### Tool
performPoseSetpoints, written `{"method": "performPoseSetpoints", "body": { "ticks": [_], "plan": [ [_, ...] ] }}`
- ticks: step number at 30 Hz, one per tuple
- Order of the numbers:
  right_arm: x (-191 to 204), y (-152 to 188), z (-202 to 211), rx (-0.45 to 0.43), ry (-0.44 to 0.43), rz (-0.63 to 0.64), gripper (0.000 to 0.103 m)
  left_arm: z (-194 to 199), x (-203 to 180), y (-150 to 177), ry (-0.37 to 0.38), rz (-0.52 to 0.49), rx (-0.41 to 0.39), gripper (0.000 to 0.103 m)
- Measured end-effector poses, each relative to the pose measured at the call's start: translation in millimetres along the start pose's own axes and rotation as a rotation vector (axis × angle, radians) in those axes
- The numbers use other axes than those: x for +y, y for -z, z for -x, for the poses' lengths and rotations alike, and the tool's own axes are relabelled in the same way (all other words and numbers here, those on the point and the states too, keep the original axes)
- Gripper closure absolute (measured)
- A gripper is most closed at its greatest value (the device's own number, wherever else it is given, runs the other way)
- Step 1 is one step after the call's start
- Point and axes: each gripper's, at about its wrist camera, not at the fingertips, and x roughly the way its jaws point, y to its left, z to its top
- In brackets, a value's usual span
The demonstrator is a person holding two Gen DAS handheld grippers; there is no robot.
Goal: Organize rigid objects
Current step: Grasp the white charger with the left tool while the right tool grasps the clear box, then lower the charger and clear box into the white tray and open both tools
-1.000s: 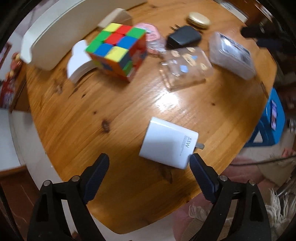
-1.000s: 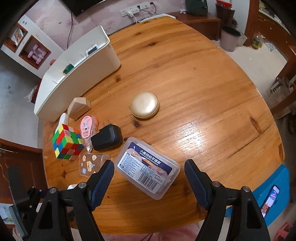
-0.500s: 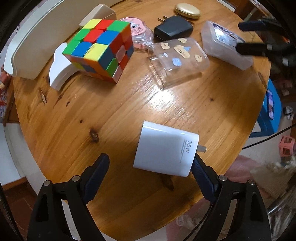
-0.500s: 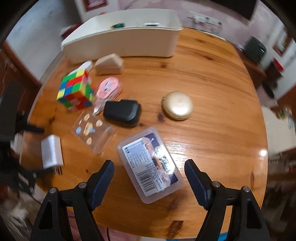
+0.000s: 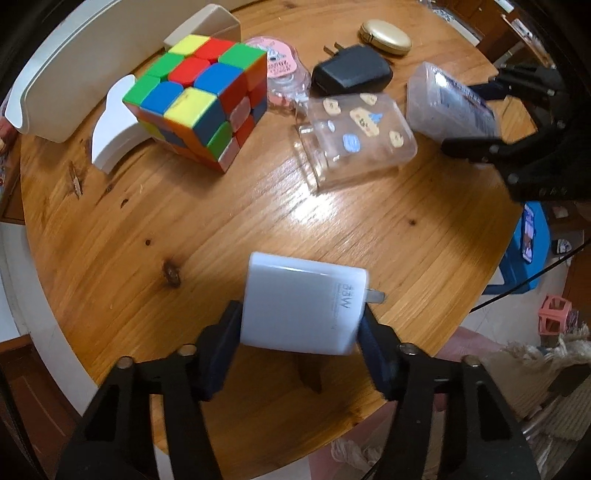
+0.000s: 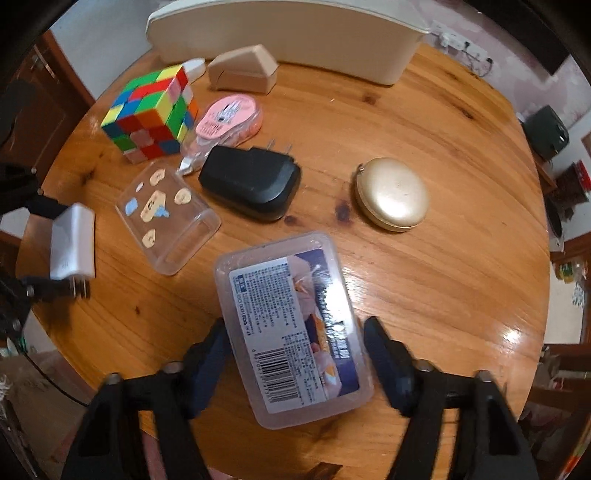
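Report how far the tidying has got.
Done: nothing visibly; the bin shows no sorted items. In hand: left gripper closing around the white charger, right gripper closing around the labelled box. Left: cube, black charger, gold case, clear case.

**Round wooden worktop, crowded along one side**

The worktop [image 6: 424,122] is round, of glossy knotted wood. A long cream bin [image 6: 295,33] stands at its far edge. In front of the bin lie a beige wedge-shaped box [image 6: 243,70] and a small white curved piece [image 5: 114,125], with a colour cube [image 6: 151,110] just beside them. Next come a pink round case [image 6: 229,118], a black plug adapter [image 6: 251,181] and a clear case with stickers [image 6: 166,218], close together. A gold compact [image 6: 393,194] lies apart. Nearer the edge rest a labelled clear box [image 6: 291,325] and a white charger [image 5: 303,306].
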Motion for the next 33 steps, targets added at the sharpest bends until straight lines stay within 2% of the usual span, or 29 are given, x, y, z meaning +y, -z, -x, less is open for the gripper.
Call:
{"method": "performPoseSetpoints", "body": {
  "ticks": [4, 8, 11, 15, 18, 21, 27, 33],
  "plan": [
    [4.6, 1.8, -0.6, -0.009, 0.012, 0.018, 0.036, 2.5, 1.7, -2.7, -0.008, 0.032, -0.016, 0.041],
    [8.6, 4.4, 2.1, -0.014, -0.004, -0.02, 0.037, 4.5, 1.8, 0.1, -0.023, 0.08, -0.011, 0.041],
    [10.7, 7.0, 12.1, -0.037, -0.05, -0.054, 0.037, 14.1, -0.5, 4.9, -0.039, 0.111, -0.013, 0.041],
    [12.6, 5.6, 36.7, -0.086, -0.103, -0.096, 0.037, 46.0, -2.7, 4.9, -0.04, 0.164, -0.054, 0.041],
    [11.4, 3.8, 70.3, -0.15, -0.135, -0.107, 0.037, 80.5, -4.3, -0.3, -0.062, 0.197, -0.113, 0.041],
    [7.1, 0.0, 102.6, -0.207, -0.129, -0.102, 0.037, 119.9, -7.3, -10.2, -0.099, 0.228, -0.184, 0.041],
    [-26.4, -24.5, 174.5, -0.287, -0.097, -0.14, 0.037, 188.6, -2.9, -30.4, -0.161, 0.308, -0.298, 0.041],
    [-59.0, -61.8, 255.4, -0.395, -0.1, -0.175, 0.037, 238.7, 11.1, -54.2, -0.223, 0.366, -0.363, 0.041]
  ]
}}
